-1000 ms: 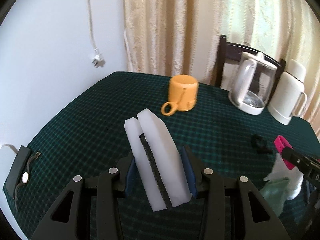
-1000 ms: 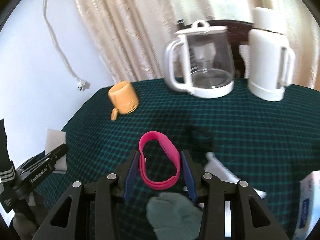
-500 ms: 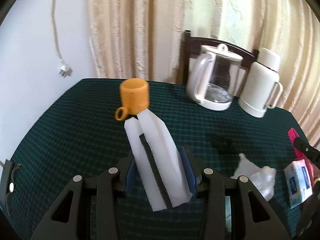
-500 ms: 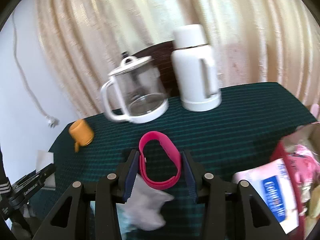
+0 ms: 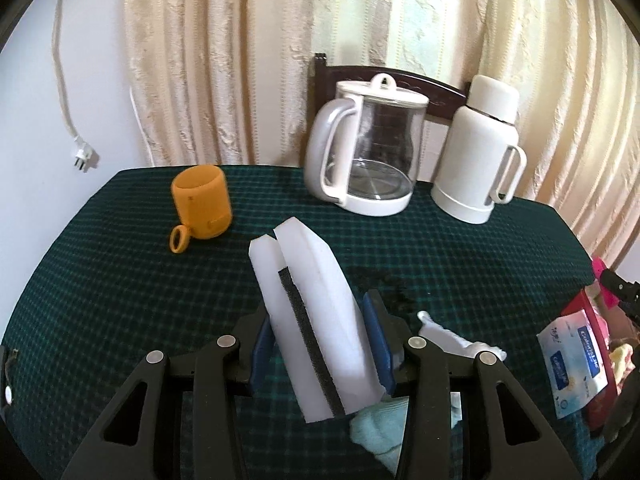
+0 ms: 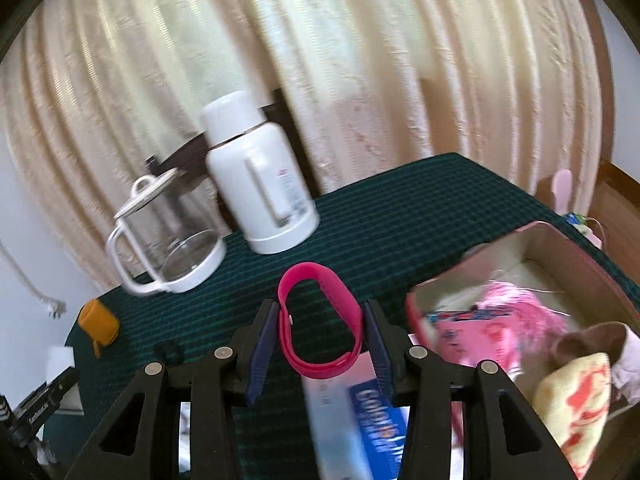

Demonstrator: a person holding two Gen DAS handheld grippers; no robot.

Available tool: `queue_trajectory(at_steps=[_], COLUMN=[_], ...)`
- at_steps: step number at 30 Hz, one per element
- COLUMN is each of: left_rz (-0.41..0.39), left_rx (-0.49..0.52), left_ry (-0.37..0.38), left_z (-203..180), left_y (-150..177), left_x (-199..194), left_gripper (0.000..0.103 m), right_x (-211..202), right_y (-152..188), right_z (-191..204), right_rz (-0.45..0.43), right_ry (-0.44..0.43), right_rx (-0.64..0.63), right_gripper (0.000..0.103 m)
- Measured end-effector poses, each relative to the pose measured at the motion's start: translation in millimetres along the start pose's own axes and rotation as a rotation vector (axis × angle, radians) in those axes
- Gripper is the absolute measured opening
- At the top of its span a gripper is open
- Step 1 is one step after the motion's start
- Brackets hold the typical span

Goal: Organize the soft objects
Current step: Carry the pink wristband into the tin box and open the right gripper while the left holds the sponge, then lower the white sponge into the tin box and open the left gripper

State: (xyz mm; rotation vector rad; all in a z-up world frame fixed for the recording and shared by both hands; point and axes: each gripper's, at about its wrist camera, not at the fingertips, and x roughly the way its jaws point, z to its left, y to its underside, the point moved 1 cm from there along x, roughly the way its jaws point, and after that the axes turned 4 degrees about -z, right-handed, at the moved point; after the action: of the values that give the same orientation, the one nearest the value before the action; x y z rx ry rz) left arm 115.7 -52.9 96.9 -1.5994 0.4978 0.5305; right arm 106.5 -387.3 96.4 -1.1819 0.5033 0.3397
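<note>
My left gripper [image 5: 318,344] is shut on a white sponge [image 5: 312,312] with a dark strip, held above the green checked table [image 5: 120,280]. My right gripper [image 6: 320,340] is shut on a pink silicone band [image 6: 320,320], held above the table just left of a pink cardboard box [image 6: 532,248]. The box holds pink items, a brown sock and a yellow cloth [image 6: 576,396]. A blue-and-white tissue pack [image 6: 356,412] lies below the right gripper. A white cloth [image 5: 452,336] and a pale green cloth [image 5: 380,424] lie under the left gripper.
An orange cup [image 5: 200,204] lies at the back left. A glass kettle [image 5: 368,156] and a white thermos [image 5: 480,152] stand at the back before a curtain. A small black item [image 5: 384,284] lies mid-table. The tissue pack [image 5: 568,356] and box are at the right.
Both grippers have swung to the right. The right gripper with the pink band has moved from over the cloths to beside the pink box. The left still holds the sponge.
</note>
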Motion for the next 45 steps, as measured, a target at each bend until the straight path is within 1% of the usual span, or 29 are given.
queue_trajectory(at_steps=[9, 14, 15, 16, 18, 23, 27, 31, 33, 36, 40, 45], left_rz=[0.007, 0.023, 0.026, 0.026, 0.026, 0.021, 0.023, 0.042, 0.053, 0.086, 0.123, 0.17], left_rx=[0.04, 0.055, 0.059, 0.063, 0.076, 0.111, 0.136, 0.153, 0.163, 0.174, 0.191, 0.212], left_ry=[0.05, 0.086, 0.097, 0.103, 0.117, 0.153, 0.195, 0.254, 0.281, 0.334, 0.413, 0.508], left_z=[-30, -48, -52, -55, -64, -86, -107, -131, -144, -164, -191, -225], left_y=[-3, -5, -5, -5, -6, -7, -8, -8, -6, -5, -3, 1], left_x=[2, 5, 5, 5, 3, -1, -3, -1, 2, 6, 10, 14], left_gripper=[0.043, 0.043, 0.043, 0.043, 0.043, 0.043, 0.043, 0.043, 0.043, 0.043, 0.043, 0.043], right_x=[-9, -11, -11, -12, -15, -33, -50, -67, -72, -75, -80, -94], right_y=[-1, 2, 2, 3, 4, 5, 8, 11, 13, 20, 27, 34], right_z=[-47, -66, -70, -73, -84, -99, -101, -101, -103, -108, -118, -124], right_rz=[0.008, 0.037, 0.042, 0.046, 0.05, 0.005, -0.042, -0.106, -0.122, -0.121, -0.112, -0.138], right_ry=[0.101, 0.15, 0.159, 0.17, 0.185, 0.179, 0.187, 0.226, 0.242, 0.275, 0.287, 0.316], right_rx=[0.095, 0.128, 0.136, 0.145, 0.18, 0.217, 0.194, 0.141, 0.132, 0.123, 0.146, 0.158], right_gripper=[0.047, 0.047, 0.052, 0.06, 0.069, 0.071, 0.071, 0.072, 0.072, 0.072, 0.072, 0.072])
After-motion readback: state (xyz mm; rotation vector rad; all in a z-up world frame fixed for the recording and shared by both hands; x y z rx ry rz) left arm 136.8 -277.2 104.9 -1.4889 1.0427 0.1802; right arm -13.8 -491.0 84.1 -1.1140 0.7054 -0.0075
